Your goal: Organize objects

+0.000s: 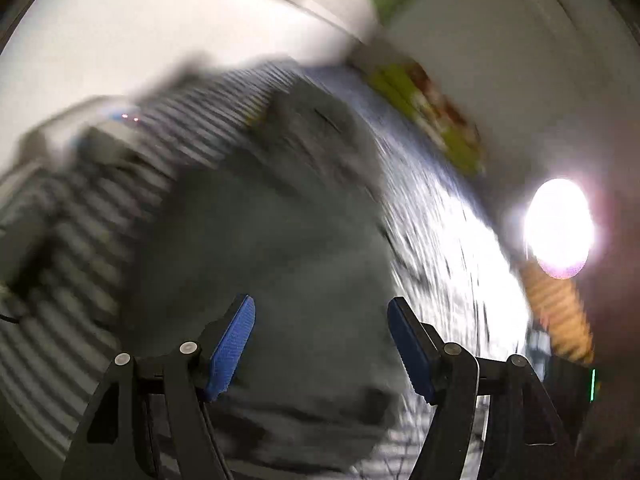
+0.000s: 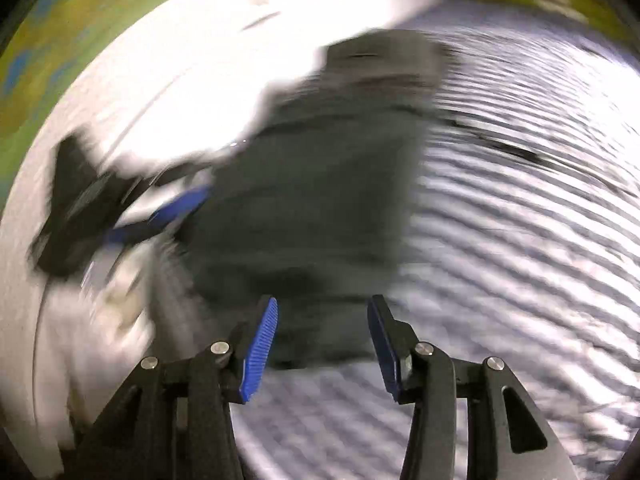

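Observation:
Both views are heavily blurred. A dark grey piece of cloth (image 1: pixel 260 240) lies spread on a grey-and-white striped sheet (image 1: pixel 72 288). My left gripper (image 1: pixel 320 302) hangs over the cloth, open, with nothing pressed between its blue pads. In the right wrist view the same grey cloth (image 2: pixel 320 168) fills the middle, with the striped sheet (image 2: pixel 520 240) to its right. My right gripper (image 2: pixel 323 300) is open above the cloth's near edge, pads apart and gripping nothing. The left gripper (image 2: pixel 160 216) shows as a blurred black shape with blue pads at the cloth's left edge.
A very bright lamp (image 1: pixel 558 228) glares at the right, above an orange ribbed thing (image 1: pixel 560 320). A green and yellow patterned surface (image 1: pixel 432 112) runs along the sheet's far side. White surfaces (image 2: pixel 200 60) border the cloth on the left.

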A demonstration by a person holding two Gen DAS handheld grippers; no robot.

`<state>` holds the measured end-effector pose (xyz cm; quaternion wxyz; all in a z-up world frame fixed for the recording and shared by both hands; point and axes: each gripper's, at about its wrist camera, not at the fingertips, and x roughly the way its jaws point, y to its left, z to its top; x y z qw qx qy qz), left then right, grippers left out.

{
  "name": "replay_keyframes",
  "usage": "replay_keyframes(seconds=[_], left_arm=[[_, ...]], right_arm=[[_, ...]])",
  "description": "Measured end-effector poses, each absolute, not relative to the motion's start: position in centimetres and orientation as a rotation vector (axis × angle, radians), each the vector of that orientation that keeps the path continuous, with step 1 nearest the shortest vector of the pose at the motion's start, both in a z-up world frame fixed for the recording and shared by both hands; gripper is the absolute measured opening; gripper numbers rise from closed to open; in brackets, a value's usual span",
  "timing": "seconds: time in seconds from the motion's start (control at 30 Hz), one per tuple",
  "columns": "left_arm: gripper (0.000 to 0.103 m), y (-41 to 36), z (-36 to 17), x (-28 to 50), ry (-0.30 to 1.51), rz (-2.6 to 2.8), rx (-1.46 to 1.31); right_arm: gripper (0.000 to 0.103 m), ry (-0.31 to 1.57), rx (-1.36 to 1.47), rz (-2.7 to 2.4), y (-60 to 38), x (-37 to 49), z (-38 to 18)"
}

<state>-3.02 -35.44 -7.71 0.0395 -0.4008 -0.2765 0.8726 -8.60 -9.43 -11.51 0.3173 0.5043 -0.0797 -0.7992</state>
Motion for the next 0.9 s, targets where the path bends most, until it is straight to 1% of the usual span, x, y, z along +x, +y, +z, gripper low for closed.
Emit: replay_keyframes(seconds=[0.1,0.17,0.27,0.33,0.37,0.5,0.6,0.63,0.67,0.7,0.73,0.8,0.9], left_arm=[[0.072,-28.5,-9.0,-2.5,-0.605,2.618,-1.304],[0.072,-24.1,-9.6,-1.7,-0.427,2.577,-1.321],[0.072,-19.7,-10.6,-0.5,-0.234,2.540,-1.339],[0.072,-18.2,-11.2,-0.1,-0.125,2.570,-1.355],[0.072,-17.6,-11.4,-0.1,-0.073,2.586,-1.361],[0.072,-17.1,-11.2,-0.5,-0.047,2.653,-1.341],[0.072,-16.8,-11.4,-1.8,0.035,2.719,-1.336],[0.068,-16.5,-11.7,-2.2,0.067,2.739,-1.343],[0.060,-16.3,-12.2,-2.6,0.078,2.724,-1.356],[0.042,-16.2,-12.6,-2.7,0.090,2.702,-1.379],[0.034,-16.3,-13.0,-2.7,0.113,2.706,-1.402],[0.032,-16.3,-13.9,-2.7,0.159,2.706,-1.418],[0.027,-16.4,-13.9,-2.2,0.163,2.705,-1.400]], right_arm=[[0.045,-0.320,1.392,-2.166,-5.7,-13.8,-12.3],[0.046,-0.363,1.406,-2.148,-5.3,-17.3,-12.4],[0.046,-0.384,1.410,-2.149,-5.9,-21.0,-12.1],[0.047,-0.408,1.425,-2.110,-6.5,-22.2,-12.1],[0.047,-0.389,1.425,-2.093,-7.1,-22.5,-12.0],[0.049,-0.311,1.417,-2.087,-8.7,-23.3,-11.7],[0.049,-0.348,1.423,-2.066,-8.8,-24.9,-12.4],[0.049,-0.365,1.425,-2.060,-8.7,-25.5,-12.6],[0.049,-0.385,1.433,-2.055,-8.8,-26.2,-12.8],[0.049,-0.405,1.441,-2.053,-8.9,-27.0,-13.3],[0.049,-0.433,1.447,-2.044,-8.9,-27.6,-13.6],[0.049,-0.497,1.468,-2.024,-9.0,-28.9,-14.4],[0.049,-0.552,1.487,-1.996,-9.6,-30.4,-15.7]])
